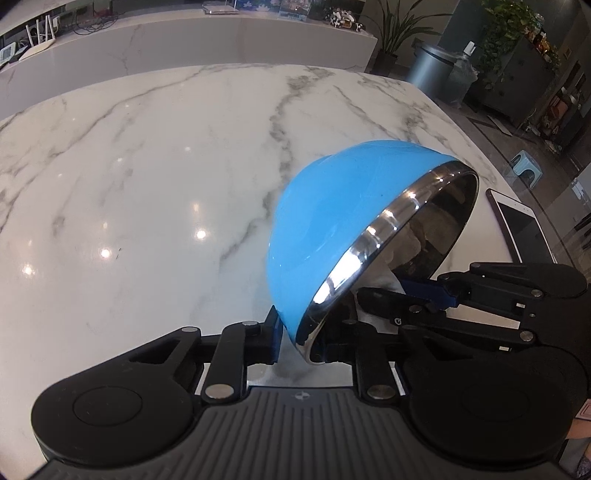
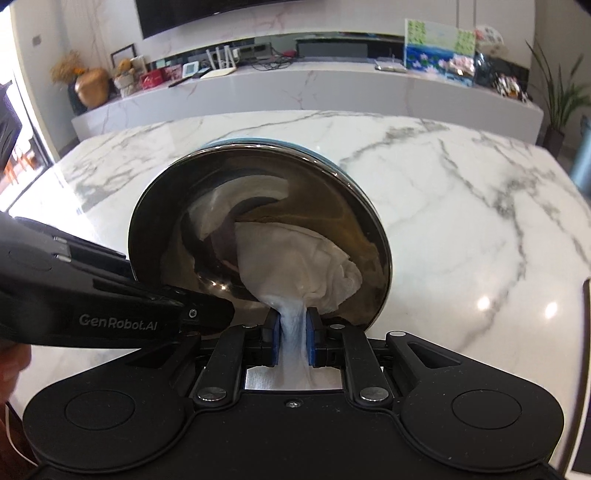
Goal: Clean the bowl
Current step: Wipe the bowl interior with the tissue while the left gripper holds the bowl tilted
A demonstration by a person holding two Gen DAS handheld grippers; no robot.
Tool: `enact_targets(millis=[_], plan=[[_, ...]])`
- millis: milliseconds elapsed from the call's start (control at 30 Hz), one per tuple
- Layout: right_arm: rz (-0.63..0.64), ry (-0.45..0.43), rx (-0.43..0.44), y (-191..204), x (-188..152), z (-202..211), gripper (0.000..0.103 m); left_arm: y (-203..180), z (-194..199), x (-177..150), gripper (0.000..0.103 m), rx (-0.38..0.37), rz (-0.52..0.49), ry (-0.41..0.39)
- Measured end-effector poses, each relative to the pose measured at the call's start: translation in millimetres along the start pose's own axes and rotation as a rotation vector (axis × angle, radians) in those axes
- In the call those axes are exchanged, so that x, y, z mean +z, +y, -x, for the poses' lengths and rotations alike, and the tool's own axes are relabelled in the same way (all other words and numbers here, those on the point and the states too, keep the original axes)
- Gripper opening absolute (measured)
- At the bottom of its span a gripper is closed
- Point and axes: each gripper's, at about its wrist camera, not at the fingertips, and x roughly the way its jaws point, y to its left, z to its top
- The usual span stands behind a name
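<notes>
Surface: a glossy white marble counter (image 1: 147,166) with grey veins, bright ceiling lights mirrored in it.
Room: behind the far edge of the counter runs a long, lower marble shelf (image 2: 314,92) carrying a router, cables, framed pictures and a gold vase. A dark screen hangs on the wall above it. Potted plants (image 1: 402,33) and a grey bin (image 1: 430,62) stand past the far right corner.
Other item: a tablet (image 1: 524,225) lies flat near the counter's right edge.
Bowl: a bowl (image 1: 332,221), blue outside and mirror steel inside, is held tipped on its side over the near right part of the counter. Its opening faces right and towards the right gripper; its blue base points left and away.
Left gripper: the left gripper (image 1: 295,338) is pinching the bowl's lower rim, one finger on the blue wall, the other inside.
Right gripper: the right gripper (image 2: 293,341) is clamped on a bunched white paper towel (image 2: 295,266).
Towel: its crumpled end presses against the bowl's inner wall.
</notes>
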Motion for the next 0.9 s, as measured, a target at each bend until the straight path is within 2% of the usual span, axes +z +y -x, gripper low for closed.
enact_targets(millis=[200,367,500,600,900], plan=[[0.060,-0.017,-0.054,7,1,0,0.011,0,1,-1,0.017,0.004,-0.007,0.008],[0.172,-0.106,-0.192,17,1,9,0.011,0,2,-1,0.018,0.006,-0.013,0.012],[0.272,-0.159,-0.265,28,0,13,0.011,-1,4,-1,0.018,0.014,-0.025,0.015],[0.286,-0.143,-0.270,27,-1,7,0.011,-2,6,-1,0.017,0.018,-0.036,0.013],[0.200,-0.075,-0.205,18,0,-2,0.011,-3,7,-1,0.017,0.012,-0.032,0.007]])
